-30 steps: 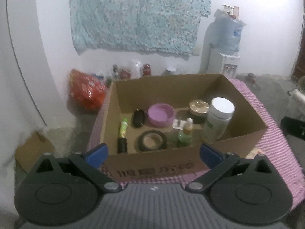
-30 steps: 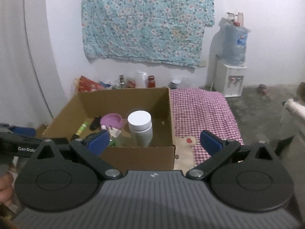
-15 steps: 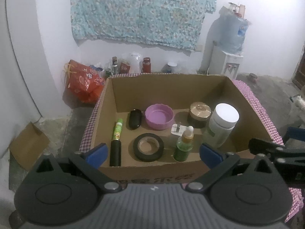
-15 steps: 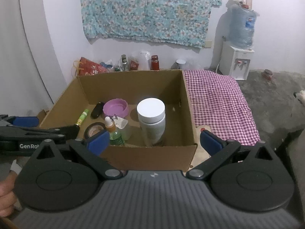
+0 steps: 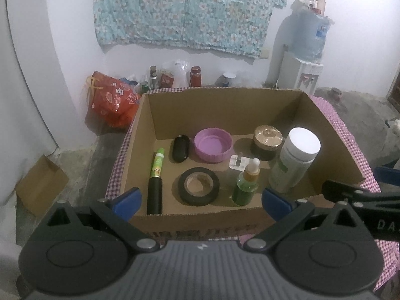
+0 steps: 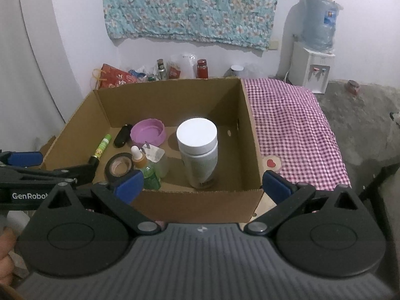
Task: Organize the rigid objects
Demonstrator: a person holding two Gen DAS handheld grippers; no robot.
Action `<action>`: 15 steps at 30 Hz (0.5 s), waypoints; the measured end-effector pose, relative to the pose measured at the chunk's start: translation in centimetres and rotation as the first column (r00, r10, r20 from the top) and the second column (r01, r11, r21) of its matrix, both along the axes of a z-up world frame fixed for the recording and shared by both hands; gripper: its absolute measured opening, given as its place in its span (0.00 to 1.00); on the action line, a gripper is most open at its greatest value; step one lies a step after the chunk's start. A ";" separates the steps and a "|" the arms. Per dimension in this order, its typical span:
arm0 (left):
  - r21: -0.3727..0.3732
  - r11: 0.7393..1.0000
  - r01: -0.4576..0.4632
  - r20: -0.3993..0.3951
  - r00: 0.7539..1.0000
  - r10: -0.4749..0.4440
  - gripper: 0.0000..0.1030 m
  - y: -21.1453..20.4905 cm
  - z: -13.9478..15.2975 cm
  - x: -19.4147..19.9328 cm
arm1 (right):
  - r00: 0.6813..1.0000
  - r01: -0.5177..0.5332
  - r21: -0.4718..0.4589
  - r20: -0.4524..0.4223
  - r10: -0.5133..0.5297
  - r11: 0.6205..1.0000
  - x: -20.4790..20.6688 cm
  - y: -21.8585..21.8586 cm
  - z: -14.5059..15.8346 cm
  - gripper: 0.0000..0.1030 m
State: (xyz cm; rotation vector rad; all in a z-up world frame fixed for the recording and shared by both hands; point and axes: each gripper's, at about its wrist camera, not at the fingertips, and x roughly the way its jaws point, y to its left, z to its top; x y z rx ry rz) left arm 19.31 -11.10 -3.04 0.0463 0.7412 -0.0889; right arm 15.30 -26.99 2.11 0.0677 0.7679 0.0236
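1. A bare white-walled room with a floral curtain (image 5: pixel 185 12) on the far wall and a water dispenser (image 6: pixel 312 62) in the corner; a checked cloth (image 6: pixel 295 130) covers the counter.
2. On that cloth sits an open cardboard box (image 5: pixel 225 105), and the rigid objects all lie or stand inside it.
3. The white-capped jar (image 6: pixel 198 152) stands upright toward the box's right side. It is probably the heaviest piece, with smooth plastic walls; take it around the body below the cap.
4. The green dropper bottle (image 5: pixel 246 185) stands just beside a clear glass bottle (image 5: pixel 236 167). Both look fragile and tippy; pinch the dropper low on its body, not at the bulb.
5. The black tape roll (image 5: pixel 199 186) lies flat, stiff and light; best gripped across its rim.
6. Behind it are a purple lid (image 5: pixel 213 145), a gold-lidded jar (image 5: pixel 267 141), a black oval case (image 5: pixel 180 148) and a green tube (image 5: pixel 156 177) lying lengthwise.
7. The left claw (image 5: pixel 201 200) hangs at the near wall, spread wide, holding nothing.
8. The right claw (image 6: pixel 202 183) is likewise spread and empty, facing the white-capped jar.
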 end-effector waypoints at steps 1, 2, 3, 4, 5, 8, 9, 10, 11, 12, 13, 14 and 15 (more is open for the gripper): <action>-0.001 1.000 -0.001 -0.003 1.000 0.001 1.00 0.0 0.0 0.0 | 1.000 -0.001 0.002 -0.004 0.001 1.000 0.0 -0.1 -0.1 0.99; -0.003 1.000 -0.001 -0.005 1.000 0.001 1.00 0.0 0.0 -0.1 | 1.000 -0.001 0.005 -0.008 0.002 1.000 0.1 -0.2 -0.1 0.99; -0.003 1.000 -0.002 -0.008 1.000 0.002 1.00 0.0 0.0 -0.1 | 1.000 -0.001 0.008 -0.010 0.001 1.000 0.1 -0.2 -0.1 0.99; -0.002 1.000 -0.003 -0.010 1.000 0.003 1.00 -0.1 0.0 -0.1 | 1.000 -0.002 0.008 -0.012 0.002 1.000 0.1 -0.2 -0.1 0.99; -0.002 1.000 -0.003 -0.011 1.000 0.003 1.00 -0.1 0.0 -0.1 | 1.000 -0.002 0.008 -0.014 0.002 1.000 0.0 -0.2 -0.1 0.99; -0.005 1.000 -0.004 -0.019 1.000 0.004 1.00 -0.1 0.0 -0.1 | 1.000 -0.002 0.005 -0.015 0.002 1.000 0.0 -0.1 -0.1 0.99; -0.008 1.000 -0.005 -0.023 1.000 0.004 1.00 0.0 0.0 -0.1 | 1.000 -0.002 0.003 -0.016 0.002 1.000 -0.1 -0.1 -0.1 0.99; -0.010 1.000 -0.005 -0.025 1.000 0.005 0.99 0.0 -0.1 -0.1 | 1.000 -0.002 0.003 -0.017 0.002 1.000 0.0 -0.1 -0.1 0.99; -0.012 1.000 -0.006 -0.027 1.000 0.005 0.99 -0.1 -0.1 -0.1 | 1.000 -0.003 0.002 -0.018 0.003 1.000 0.1 -0.2 -0.1 0.99; -0.012 1.000 -0.006 -0.028 1.000 0.006 0.99 -0.1 -0.1 -0.1 | 1.000 -0.004 0.002 -0.019 0.004 1.000 0.1 -0.2 -0.1 0.99; -0.012 1.000 -0.006 -0.029 1.000 0.006 0.99 -0.1 -0.2 -0.1 | 1.000 -0.004 0.001 -0.021 0.004 1.000 0.1 -0.2 -0.1 0.99; -0.013 1.000 -0.006 -0.029 1.000 0.006 0.99 -0.1 -0.2 -0.1 | 1.000 -0.005 0.001 -0.022 0.005 1.000 0.1 -0.1 0.0 0.99; -0.014 1.000 -0.006 -0.030 1.000 0.006 0.99 -0.1 -0.2 -0.1 | 1.000 -0.004 0.001 -0.023 0.004 1.000 0.1 -0.1 0.0 0.99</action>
